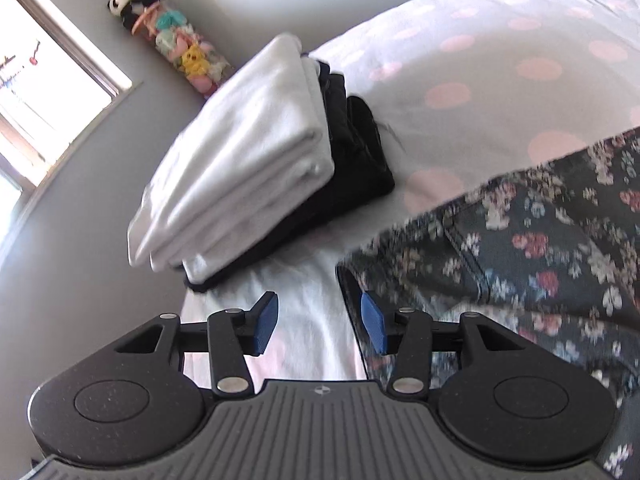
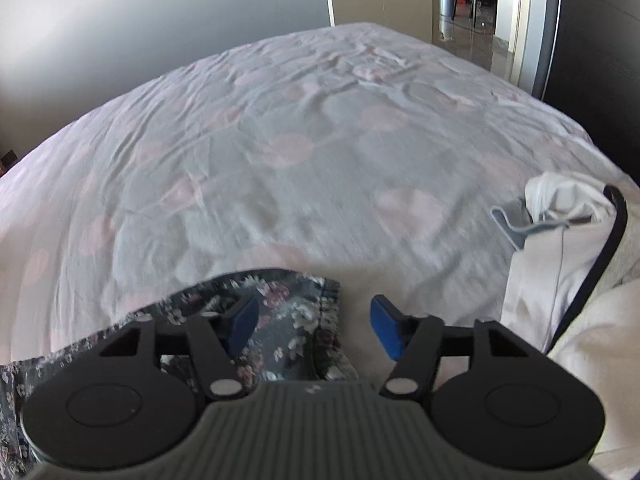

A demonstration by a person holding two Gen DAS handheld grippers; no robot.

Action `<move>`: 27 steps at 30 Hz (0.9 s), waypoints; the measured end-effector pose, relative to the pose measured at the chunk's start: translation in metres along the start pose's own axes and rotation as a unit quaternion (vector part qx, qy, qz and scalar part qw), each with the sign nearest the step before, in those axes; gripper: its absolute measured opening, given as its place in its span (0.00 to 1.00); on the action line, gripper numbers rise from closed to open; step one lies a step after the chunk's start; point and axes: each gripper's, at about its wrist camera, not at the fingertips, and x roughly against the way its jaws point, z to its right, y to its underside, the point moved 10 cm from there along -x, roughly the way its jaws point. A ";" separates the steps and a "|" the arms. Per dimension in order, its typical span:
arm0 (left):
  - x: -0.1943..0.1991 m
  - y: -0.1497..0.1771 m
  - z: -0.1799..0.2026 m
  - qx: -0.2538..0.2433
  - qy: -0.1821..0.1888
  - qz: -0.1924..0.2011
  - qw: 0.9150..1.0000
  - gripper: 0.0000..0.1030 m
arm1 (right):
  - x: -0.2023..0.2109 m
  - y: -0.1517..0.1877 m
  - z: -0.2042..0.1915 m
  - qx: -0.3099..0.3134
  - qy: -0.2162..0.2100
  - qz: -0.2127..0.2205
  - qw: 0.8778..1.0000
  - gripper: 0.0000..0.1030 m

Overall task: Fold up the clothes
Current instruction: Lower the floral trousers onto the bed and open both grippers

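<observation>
A dark floral garment (image 1: 520, 248) lies flat on the bed beside folded white (image 1: 240, 152) and black clothes (image 1: 356, 160) (stacked); a pale, seemingly unfolded garment (image 2: 560, 248) sits apart.

open bedsheet (image 2: 280, 140) ahead, folded stack (image 1: 240, 160) blocking left

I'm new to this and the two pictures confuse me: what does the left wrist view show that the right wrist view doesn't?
Only the left wrist view shows the stack of folded white and black clothes and the plush toys by the wall. Only the right shows the crumpled white garment and an open doorway. Both show the dark floral fabric garment on the pink-dotted bedsheet.
</observation>
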 end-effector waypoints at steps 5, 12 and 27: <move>-0.002 0.029 -0.008 0.032 0.019 -0.038 0.999 0.53 | -0.026 0.035 0.030 -0.080 -0.018 -0.038 0.996 0.49; -0.002 0.066 -0.029 0.059 0.009 -0.069 0.996 0.53 | -0.008 0.010 0.022 0.013 0.038 0.050 0.998 0.18; 0.057 0.110 -0.040 0.039 0.105 -0.024 0.993 0.56 | 0.032 0.030 0.032 0.037 0.052 0.036 0.997 0.35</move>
